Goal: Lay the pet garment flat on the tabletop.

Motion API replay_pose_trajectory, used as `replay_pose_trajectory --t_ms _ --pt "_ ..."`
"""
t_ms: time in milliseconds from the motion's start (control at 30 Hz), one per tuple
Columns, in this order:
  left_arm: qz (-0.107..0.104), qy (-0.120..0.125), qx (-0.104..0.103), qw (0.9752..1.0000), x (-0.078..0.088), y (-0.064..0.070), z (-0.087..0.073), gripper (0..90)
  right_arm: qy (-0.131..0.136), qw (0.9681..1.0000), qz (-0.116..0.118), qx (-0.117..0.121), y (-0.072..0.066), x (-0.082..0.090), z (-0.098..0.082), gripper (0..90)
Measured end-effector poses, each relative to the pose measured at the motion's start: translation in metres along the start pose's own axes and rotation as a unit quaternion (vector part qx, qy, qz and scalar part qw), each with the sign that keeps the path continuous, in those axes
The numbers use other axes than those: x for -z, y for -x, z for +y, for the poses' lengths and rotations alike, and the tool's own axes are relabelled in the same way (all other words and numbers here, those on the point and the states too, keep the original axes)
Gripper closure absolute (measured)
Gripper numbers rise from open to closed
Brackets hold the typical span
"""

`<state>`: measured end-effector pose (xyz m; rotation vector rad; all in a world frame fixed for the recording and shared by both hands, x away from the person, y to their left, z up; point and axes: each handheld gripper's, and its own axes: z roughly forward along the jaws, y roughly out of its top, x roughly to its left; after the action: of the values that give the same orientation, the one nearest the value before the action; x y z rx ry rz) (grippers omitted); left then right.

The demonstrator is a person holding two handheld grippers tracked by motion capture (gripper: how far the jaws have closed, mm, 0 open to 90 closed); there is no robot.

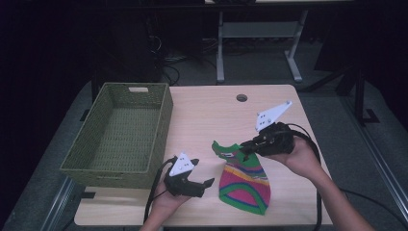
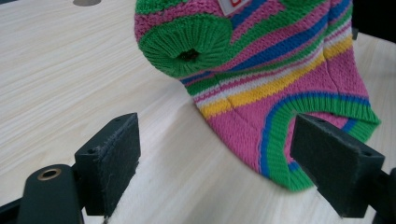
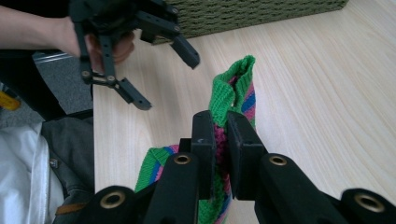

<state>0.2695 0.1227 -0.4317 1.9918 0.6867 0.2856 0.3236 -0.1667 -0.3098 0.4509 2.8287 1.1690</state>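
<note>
A striped knitted garment (image 1: pixel 243 180) in pink, green, blue and yellow lies on the light wooden table (image 1: pixel 207 115), right of centre near the front. My right gripper (image 1: pixel 244 147) is shut on its green top edge; in the right gripper view the jaws (image 3: pixel 222 126) pinch the green and pink knit (image 3: pixel 233 88), which stands lifted. My left gripper (image 1: pixel 202 172) hangs open just left of the garment's lower part. In the left gripper view its pads (image 2: pixel 217 140) stand wide apart, empty, in front of the garment (image 2: pixel 280 60). The left gripper (image 3: pixel 167 80) appears open in the right gripper view too.
A green woven basket (image 1: pixel 113 174) stands on the table's left side, empty inside; its wall (image 3: pixel 252 11) is behind the left gripper. A round cable hole (image 1: pixel 241 97) sits near the table's far edge. Dark floor and another desk's legs (image 1: pixel 220 48) lie beyond.
</note>
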Motion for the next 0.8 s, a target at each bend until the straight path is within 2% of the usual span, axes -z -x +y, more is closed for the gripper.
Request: replay_pose_trajectory --t_ms 67,100,200,367,467,567,767,800 --pt "-0.019 0.005 0.014 0.9997 -0.005 -0.007 0.001 18.0 0.000 1.0000 -0.003 0.007 0.001 0.001 0.001 81.6" --pt "-0.028 0.009 0.021 0.9993 -0.008 -0.010 0.000 23.5 0.001 1.0000 -0.002 0.008 0.001 0.002 0.001 81.6" --pt "-0.029 0.008 0.021 0.9993 -0.014 -0.014 0.000 23.5 0.004 0.9999 0.001 0.009 0.000 0.004 0.002 81.6" --pt "-0.050 0.019 0.030 0.9981 -0.029 -0.022 0.005 20.9 0.005 0.9999 0.003 0.012 0.002 0.006 0.001 81.6" --pt "-0.049 0.029 0.027 0.9981 -0.035 -0.024 0.007 17.2 0.005 0.9999 0.006 0.012 0.002 0.006 -0.001 81.6" --pt "-0.055 0.035 0.036 0.9972 -0.041 -0.028 0.008 17.2 0.007 0.9999 0.009 0.010 0.001 0.007 -0.001 81.6" --pt "-0.056 0.021 0.038 0.9975 -0.055 -0.033 0.012 17.2 0.008 0.9998 0.010 0.018 0.001 0.011 -0.001 81.6" --pt "-0.061 0.019 0.039 0.9972 -0.057 -0.033 0.013 17.1 0.009 0.9997 0.011 0.019 0.001 0.011 -0.001 81.6"
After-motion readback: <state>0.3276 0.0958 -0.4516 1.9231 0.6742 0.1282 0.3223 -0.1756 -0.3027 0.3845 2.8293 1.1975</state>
